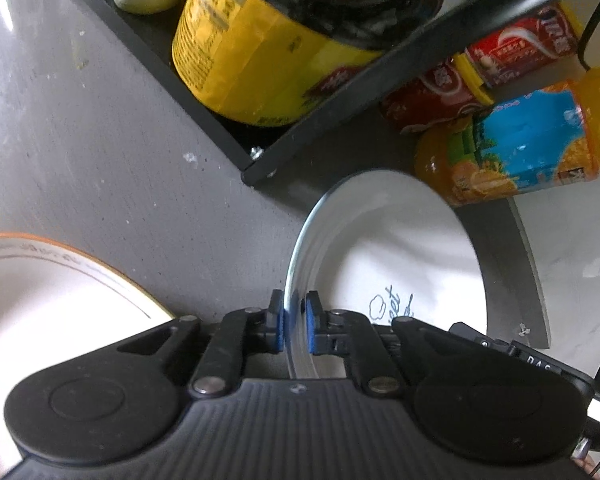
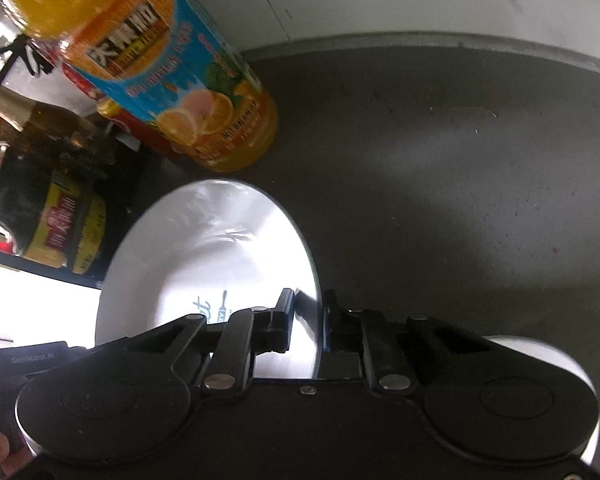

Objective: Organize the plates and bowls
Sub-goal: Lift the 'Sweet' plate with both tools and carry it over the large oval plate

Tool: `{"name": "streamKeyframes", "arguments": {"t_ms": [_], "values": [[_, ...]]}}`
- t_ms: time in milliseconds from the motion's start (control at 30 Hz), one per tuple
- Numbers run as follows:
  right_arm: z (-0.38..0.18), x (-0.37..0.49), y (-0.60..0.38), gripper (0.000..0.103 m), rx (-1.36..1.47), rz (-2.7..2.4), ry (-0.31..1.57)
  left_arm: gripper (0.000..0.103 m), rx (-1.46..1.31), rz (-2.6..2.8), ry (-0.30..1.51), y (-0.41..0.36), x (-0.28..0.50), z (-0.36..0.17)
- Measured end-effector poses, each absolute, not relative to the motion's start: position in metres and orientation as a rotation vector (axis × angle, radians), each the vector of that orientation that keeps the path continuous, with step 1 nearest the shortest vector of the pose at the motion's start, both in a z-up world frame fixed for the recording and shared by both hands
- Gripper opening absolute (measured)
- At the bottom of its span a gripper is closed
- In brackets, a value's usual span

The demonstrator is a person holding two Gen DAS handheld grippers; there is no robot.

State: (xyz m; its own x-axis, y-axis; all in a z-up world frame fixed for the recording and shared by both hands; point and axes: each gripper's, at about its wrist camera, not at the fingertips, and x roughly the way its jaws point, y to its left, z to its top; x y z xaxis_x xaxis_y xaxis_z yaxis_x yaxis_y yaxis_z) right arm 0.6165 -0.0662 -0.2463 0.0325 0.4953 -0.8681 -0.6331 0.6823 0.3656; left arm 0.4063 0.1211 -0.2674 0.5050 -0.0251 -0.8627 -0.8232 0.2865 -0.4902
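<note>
White glazed plate [image 1: 400, 256], round with blue lettering, is pinched at opposite rims by the left gripper [image 1: 295, 322] and right gripper [image 2: 306, 320], above the matte grey counter [image 1: 100, 152] near an orange juice bottle [image 1: 520, 148].

Place: home kitchen
Evidence: grey countertop [image 1: 100, 140], orange juice bottle [image 2: 172, 72], condiment jars on black rack [image 1: 204, 120], white plates [image 2: 204, 248]

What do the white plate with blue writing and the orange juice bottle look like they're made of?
White plate with blue writing: probably glazed ceramic or porcelain; glossy, with bright reflections and a thin hard rim. Melamine can't be excluded.
Orange juice bottle: likely clear plastic, the orange liquid showing through, wrapped in a printed film label.
</note>
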Motion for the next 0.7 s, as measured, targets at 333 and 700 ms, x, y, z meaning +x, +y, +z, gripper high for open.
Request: {"name": "streamKeyframes", "arguments": {"t_ms": [333,700], "values": [[-0.231,0.601,-0.081,0.008,-0.060,0.890,1.266,0.009,-1.147,0.623,0.888,0.126,0.387,-0.247],[-0.217,0.567,-0.088,0.007,0.043,0.903,1.242,0.009,-1.112,0.609,0.825,0.133,0.363,-0.224]]}}
